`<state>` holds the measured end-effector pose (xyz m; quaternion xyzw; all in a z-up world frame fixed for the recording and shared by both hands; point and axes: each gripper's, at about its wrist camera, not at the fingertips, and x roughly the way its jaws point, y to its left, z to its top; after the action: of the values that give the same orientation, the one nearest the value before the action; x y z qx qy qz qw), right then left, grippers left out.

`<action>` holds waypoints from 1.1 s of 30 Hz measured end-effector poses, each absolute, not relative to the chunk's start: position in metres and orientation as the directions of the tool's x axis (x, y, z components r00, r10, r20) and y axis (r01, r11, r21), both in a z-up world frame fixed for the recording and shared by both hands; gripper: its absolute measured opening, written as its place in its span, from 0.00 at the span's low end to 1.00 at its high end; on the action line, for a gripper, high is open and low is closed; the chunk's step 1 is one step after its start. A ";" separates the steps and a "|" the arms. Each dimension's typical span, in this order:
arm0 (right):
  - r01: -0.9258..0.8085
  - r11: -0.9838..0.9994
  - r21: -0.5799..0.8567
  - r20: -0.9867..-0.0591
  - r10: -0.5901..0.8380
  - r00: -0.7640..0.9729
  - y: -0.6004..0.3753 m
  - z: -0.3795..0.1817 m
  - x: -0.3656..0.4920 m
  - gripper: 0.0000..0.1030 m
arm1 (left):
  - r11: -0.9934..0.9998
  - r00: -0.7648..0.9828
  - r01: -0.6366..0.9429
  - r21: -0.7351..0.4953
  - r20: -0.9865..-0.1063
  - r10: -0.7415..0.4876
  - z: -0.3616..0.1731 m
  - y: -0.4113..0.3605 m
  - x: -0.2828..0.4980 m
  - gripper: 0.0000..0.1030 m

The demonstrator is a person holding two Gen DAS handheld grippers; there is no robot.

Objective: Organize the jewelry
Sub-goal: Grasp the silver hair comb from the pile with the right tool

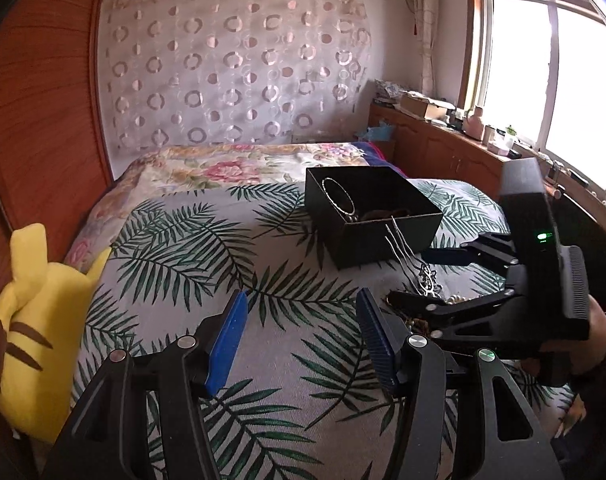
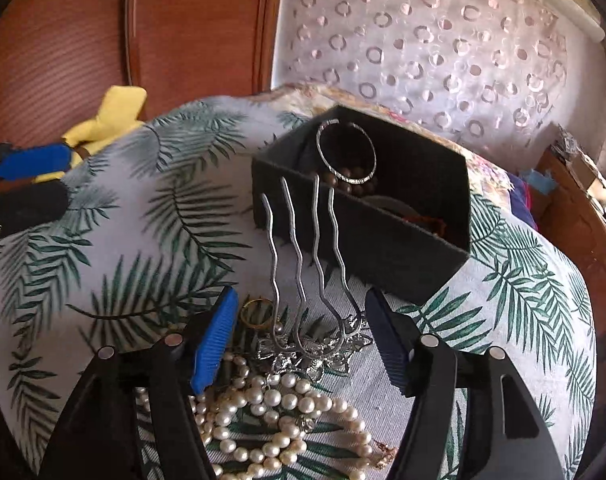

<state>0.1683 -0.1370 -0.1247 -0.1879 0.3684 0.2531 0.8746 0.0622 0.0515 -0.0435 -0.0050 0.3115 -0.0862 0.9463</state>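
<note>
A black open box (image 1: 387,236) (image 2: 383,240) stands on the leaf-print bed cover; inside it a silver bangle (image 2: 345,152) leans over dark brown beads (image 2: 353,184). A silver hair comb (image 2: 303,276) (image 1: 413,264) lies in front of the box, prongs up toward it, with a gold ring (image 2: 257,312) and a pearl necklace (image 2: 283,412) beside it. My right gripper (image 2: 303,336) (image 1: 423,276) is open, its jaws on either side of the comb's ornate base. My left gripper (image 1: 301,340) is open and empty over the bed, left of the right gripper.
A yellow plush toy (image 1: 35,332) lies at the bed's left edge against the wooden headboard (image 1: 43,100). A floral quilt (image 1: 231,168) lies behind the box. A wooden cabinet (image 1: 443,144) with clutter runs under the window at right.
</note>
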 end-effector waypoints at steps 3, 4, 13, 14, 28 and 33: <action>-0.569 0.808 -0.155 -0.742 0.285 0.607 -0.139 -0.126 0.172 0.58 | 0.985 0.794 0.162 -0.066 -0.584 -0.170 -0.042 0.050 0.062 0.52; -0.563 0.811 -0.158 -0.743 0.278 0.609 -0.140 -0.126 0.173 0.50 | 0.984 0.794 0.164 -0.068 -0.583 -0.173 -0.042 0.049 0.062 0.52; -0.569 0.819 -0.069 -0.728 0.349 0.590 -0.167 -0.114 0.168 0.44 | 0.981 0.790 0.182 -0.065 -0.584 -0.185 -0.044 0.040 0.059 0.52; -0.567 0.821 -0.062 -0.725 0.354 0.591 -0.171 -0.113 0.168 0.43 | 0.981 0.789 0.183 -0.065 -0.585 -0.186 -0.045 0.039 0.059 0.52; -0.562 0.827 0.017 -0.679 0.422 0.601 -0.211 -0.105 0.154 0.02 | 0.974 0.753 0.220 -0.058 -0.624 -0.208 -0.061 0.020 0.065 0.52; -0.551 0.833 0.050 -0.643 0.449 0.621 -0.233 -0.097 0.139 0.02 | 0.968 0.735 0.246 -0.045 -0.642 -0.217 -0.067 0.013 0.064 0.52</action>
<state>0.1392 -0.2327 -0.0967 -0.0764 0.3347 0.2787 0.8969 0.0640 0.0133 -0.0665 0.0213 0.3418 -0.1243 0.9313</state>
